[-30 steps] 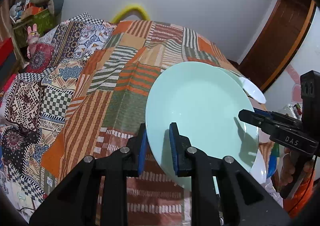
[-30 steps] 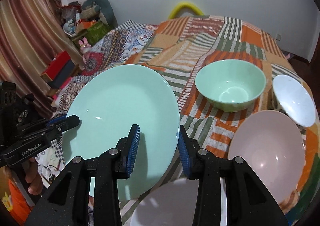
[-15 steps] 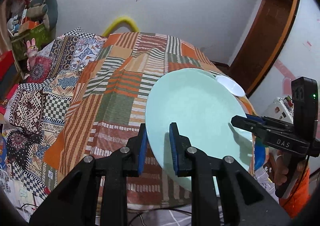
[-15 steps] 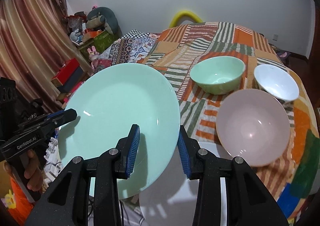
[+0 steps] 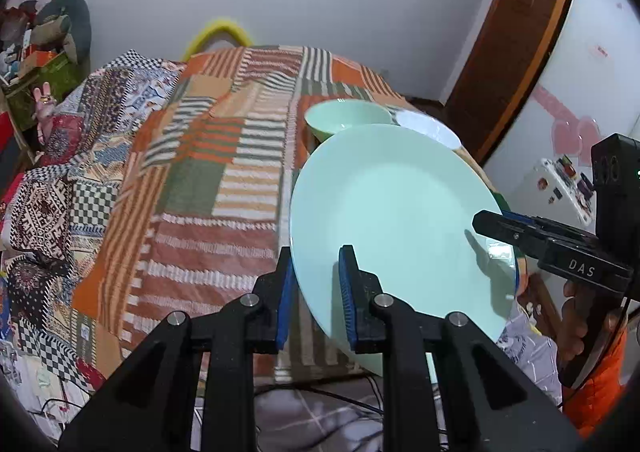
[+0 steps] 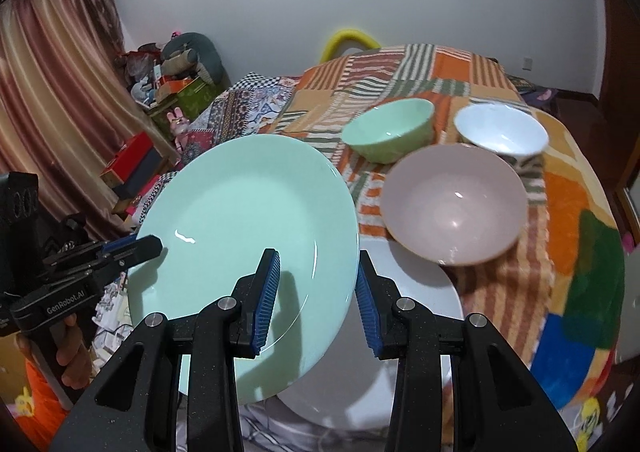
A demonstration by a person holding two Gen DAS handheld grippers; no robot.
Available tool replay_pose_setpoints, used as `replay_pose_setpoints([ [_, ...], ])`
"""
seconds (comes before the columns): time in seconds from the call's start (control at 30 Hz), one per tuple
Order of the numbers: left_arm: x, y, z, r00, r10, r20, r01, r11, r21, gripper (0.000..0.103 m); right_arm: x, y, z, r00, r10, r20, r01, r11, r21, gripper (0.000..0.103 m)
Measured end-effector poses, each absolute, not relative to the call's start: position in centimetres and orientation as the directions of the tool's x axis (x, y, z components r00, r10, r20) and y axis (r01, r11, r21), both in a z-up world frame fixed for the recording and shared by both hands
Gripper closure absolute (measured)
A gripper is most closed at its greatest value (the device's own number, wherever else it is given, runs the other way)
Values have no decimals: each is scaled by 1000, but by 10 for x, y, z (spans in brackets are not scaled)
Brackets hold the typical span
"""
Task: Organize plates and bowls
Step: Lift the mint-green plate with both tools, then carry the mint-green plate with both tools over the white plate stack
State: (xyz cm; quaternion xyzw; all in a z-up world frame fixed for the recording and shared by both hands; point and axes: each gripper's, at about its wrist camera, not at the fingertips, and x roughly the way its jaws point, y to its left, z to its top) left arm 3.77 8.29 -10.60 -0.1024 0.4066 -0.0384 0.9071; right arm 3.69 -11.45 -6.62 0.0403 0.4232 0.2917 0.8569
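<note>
Aloft above the table's near edge: mint-green plate [image 6: 244, 236], pinched at opposite rims by left gripper [image 6: 150, 246] and right gripper [image 6: 316, 292]; further right on the patchwork cloth [image 6: 568, 252], green bowl [image 6: 390, 130], pink bowl [image 6: 454, 204], white bowl [image 6: 502, 132].

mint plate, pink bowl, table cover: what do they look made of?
Mint plate: looks like glazed ceramic or opal glass; smooth, glossy, with a sharp white glint. Melamine can't be ruled out.
Pink bowl: same kind of hard glossy ware, bright highlights inside.
Table cover: woven patchwork fabric, matte; striped texture, and it drapes over the edge.
</note>
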Motion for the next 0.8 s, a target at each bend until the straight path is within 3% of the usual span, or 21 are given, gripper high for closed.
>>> replay_pose_setpoints([
  [0.8,66,39,-172,480,-193,-856,32,979,-203,83,15,-157,-121,392,493,-777,-343,862,374,68],
])
